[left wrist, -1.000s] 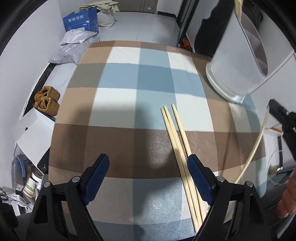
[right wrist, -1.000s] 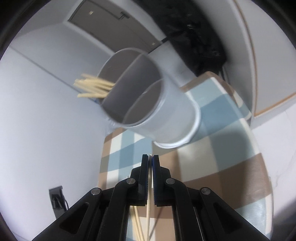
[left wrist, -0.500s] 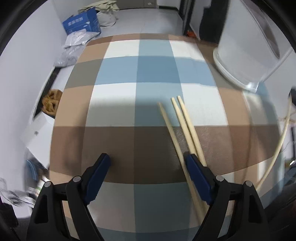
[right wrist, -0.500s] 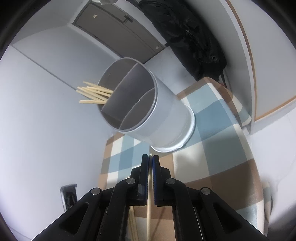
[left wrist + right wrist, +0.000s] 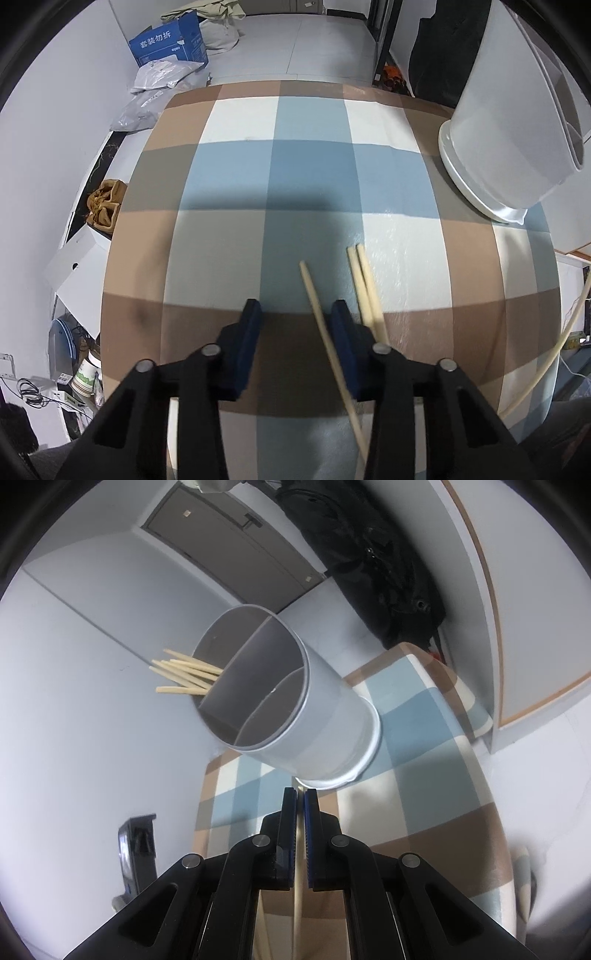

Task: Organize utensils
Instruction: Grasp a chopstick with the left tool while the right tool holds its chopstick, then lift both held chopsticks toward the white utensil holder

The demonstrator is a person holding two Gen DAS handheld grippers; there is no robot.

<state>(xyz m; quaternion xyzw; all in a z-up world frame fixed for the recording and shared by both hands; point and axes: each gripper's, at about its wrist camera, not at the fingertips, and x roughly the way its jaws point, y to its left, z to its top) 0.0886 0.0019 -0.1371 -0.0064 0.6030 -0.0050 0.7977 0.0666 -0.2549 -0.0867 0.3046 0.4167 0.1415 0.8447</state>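
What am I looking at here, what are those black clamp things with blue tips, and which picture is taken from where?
They are two hand-held grippers, each carrying its own camera. The left camera looks down at a checked tablecloth: the left gripper is open around a single chopstick, with two more chopsticks beside it. The right camera shows the right gripper shut on a chopstick, facing a white divided holder that already has several chopsticks in one compartment.

A lived-in home room: a checked tablecloth (image 5: 295,177) covers the table, a blue cardboard box (image 5: 170,44) and bags (image 5: 162,74) sit on the tiled floor upper left, slippers (image 5: 105,203) at left.
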